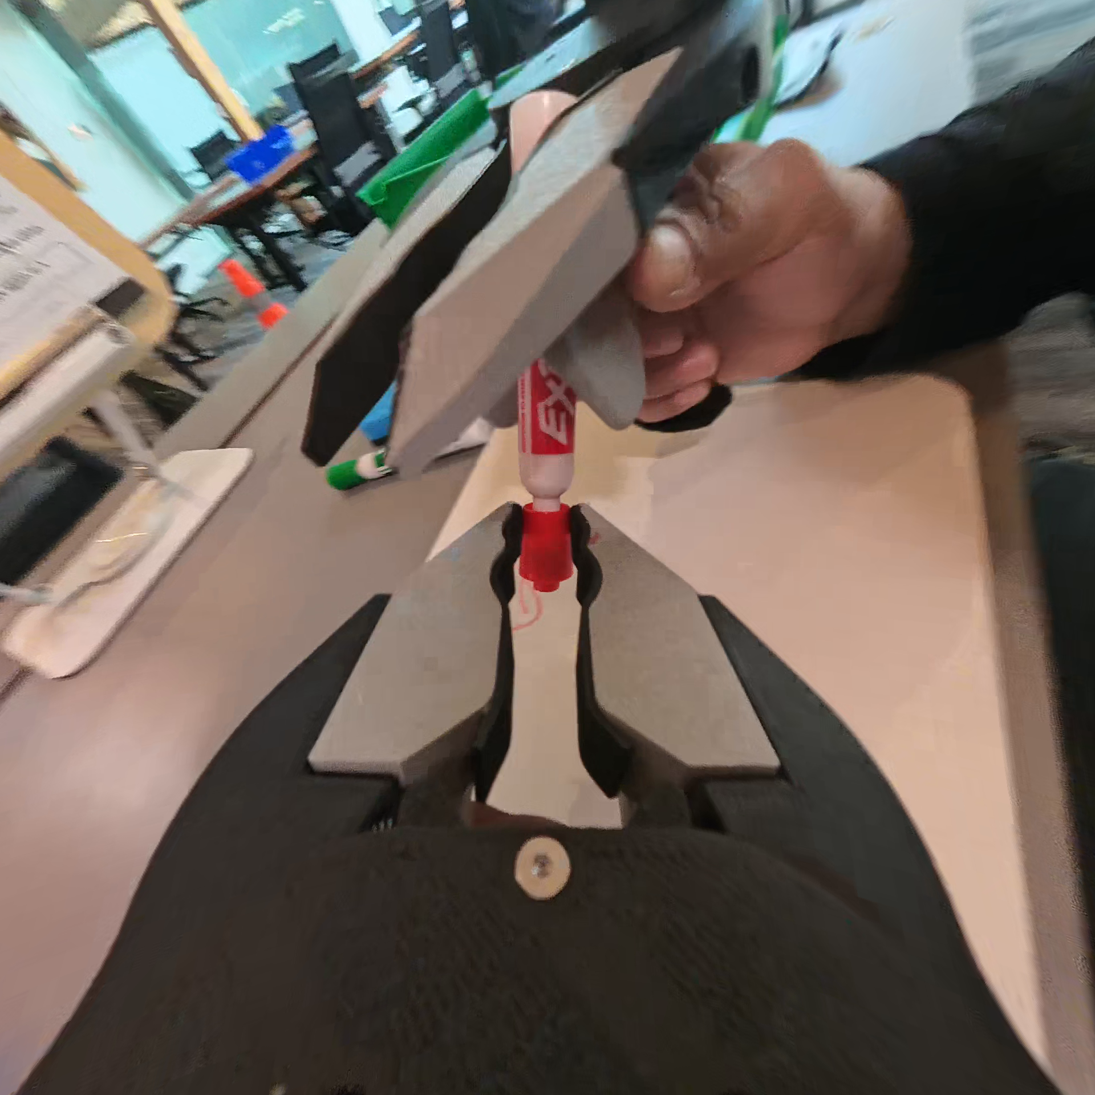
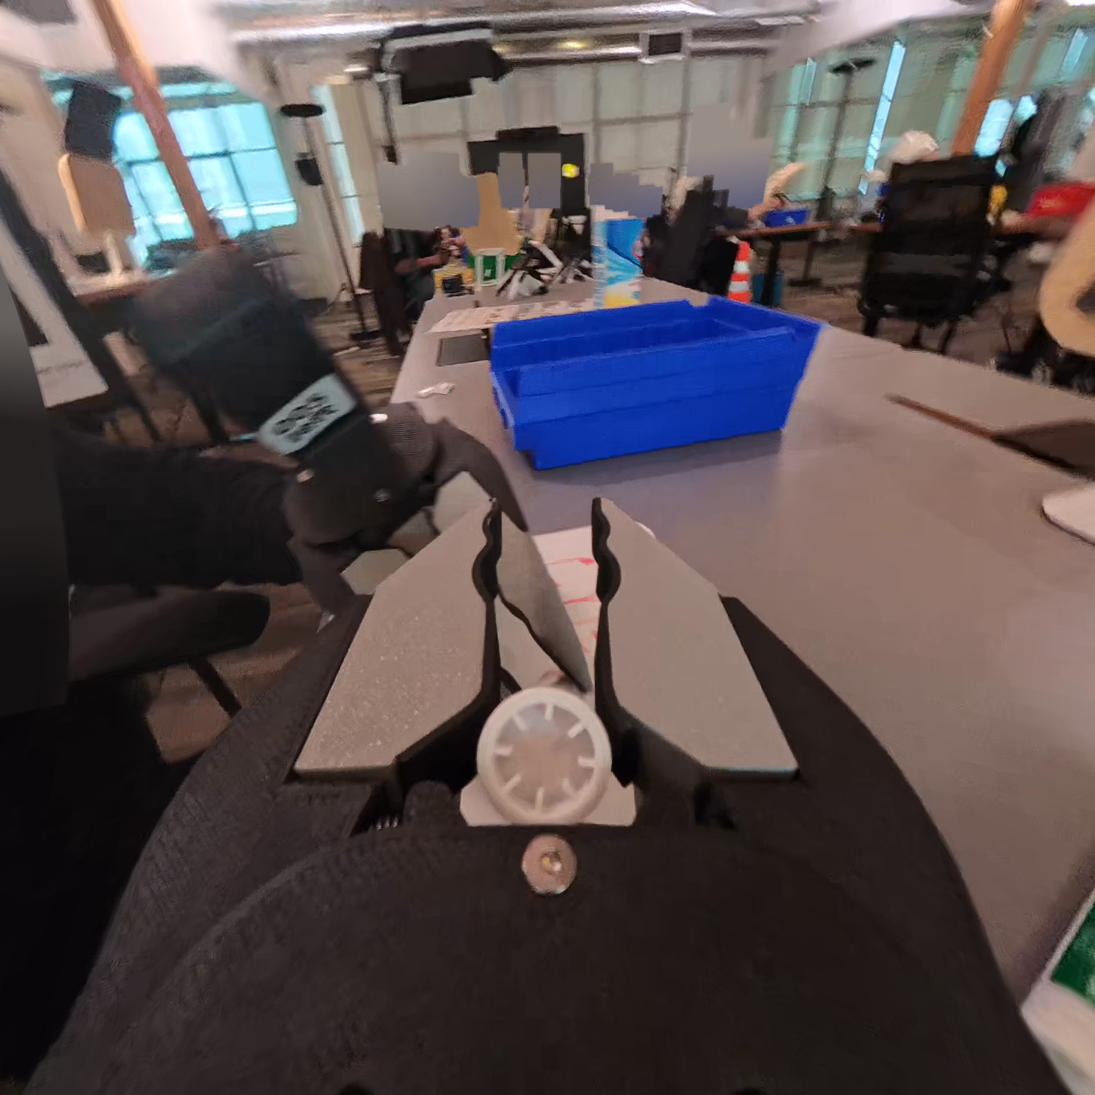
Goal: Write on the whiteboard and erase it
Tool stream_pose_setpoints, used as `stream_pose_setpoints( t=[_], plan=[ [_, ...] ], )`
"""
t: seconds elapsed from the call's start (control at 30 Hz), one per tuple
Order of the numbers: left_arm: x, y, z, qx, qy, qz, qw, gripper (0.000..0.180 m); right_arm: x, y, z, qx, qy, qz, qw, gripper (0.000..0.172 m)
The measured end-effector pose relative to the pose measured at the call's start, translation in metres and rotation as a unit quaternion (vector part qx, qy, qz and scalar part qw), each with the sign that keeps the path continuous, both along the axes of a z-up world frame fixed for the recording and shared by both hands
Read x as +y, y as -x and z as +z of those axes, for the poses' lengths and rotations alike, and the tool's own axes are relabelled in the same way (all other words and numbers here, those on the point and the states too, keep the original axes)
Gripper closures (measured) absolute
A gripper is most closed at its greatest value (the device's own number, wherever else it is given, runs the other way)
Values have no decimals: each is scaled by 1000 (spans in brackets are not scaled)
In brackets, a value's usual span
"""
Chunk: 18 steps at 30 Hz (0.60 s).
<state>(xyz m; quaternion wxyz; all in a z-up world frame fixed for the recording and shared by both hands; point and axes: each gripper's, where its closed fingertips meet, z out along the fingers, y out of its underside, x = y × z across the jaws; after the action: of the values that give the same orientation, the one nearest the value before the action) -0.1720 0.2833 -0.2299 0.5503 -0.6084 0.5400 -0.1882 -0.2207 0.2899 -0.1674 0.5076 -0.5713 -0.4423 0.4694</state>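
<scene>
Fingertips of the left claw (image 1: 545, 548) clamp the red cap (image 1: 546, 554) of a marker, both black pads pressed to its sides; the cap hangs just over the whiteboard (image 1: 800, 563), where faint red scribbles (image 1: 527, 610) show between the fingers; the marker's white nose sits in the cap's mouth, and the red marker (image 1: 548, 432) rises upright from it into the right claw (image 1: 361, 450) above, whose grey fingers angle down from the upper right; that claw is carried by a person's hand (image 1: 764, 266) in a dark sleeve; in the right wrist view the marker's white butt end (image 2: 544, 759) sits deep between the right claw's fingers, near their base, while the fingertips (image 2: 598, 521) stand apart on nothing; so the right claw grips the marker barrel far back; past those tips lies the whiteboard with red marks (image 2: 578, 563) on the grey surface (image 2: 829, 592); just beyond the board's far-left edge a green marker (image 1: 355, 471) lies on its side; farther off a blue bin (image 2: 646, 379) rests on the surface; behind it stand black chairs and orange cones, blurred.
</scene>
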Motion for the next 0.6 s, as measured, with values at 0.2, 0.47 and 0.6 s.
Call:
stream_pose_setpoints(
  t=[0.2,0.47,0.6],
  plan=[
    [13,2,-8,63,-81,44,994,167,14,-5,-11,10,61,-13,998,141],
    [28,13,-25,121,-85,66,987,167,15,2,-41,-56,112,-12,992,138],
    [36,17,-35,163,-109,73,978,166,29,-7,-46,-54,149,-38,987,133]
  ],
)
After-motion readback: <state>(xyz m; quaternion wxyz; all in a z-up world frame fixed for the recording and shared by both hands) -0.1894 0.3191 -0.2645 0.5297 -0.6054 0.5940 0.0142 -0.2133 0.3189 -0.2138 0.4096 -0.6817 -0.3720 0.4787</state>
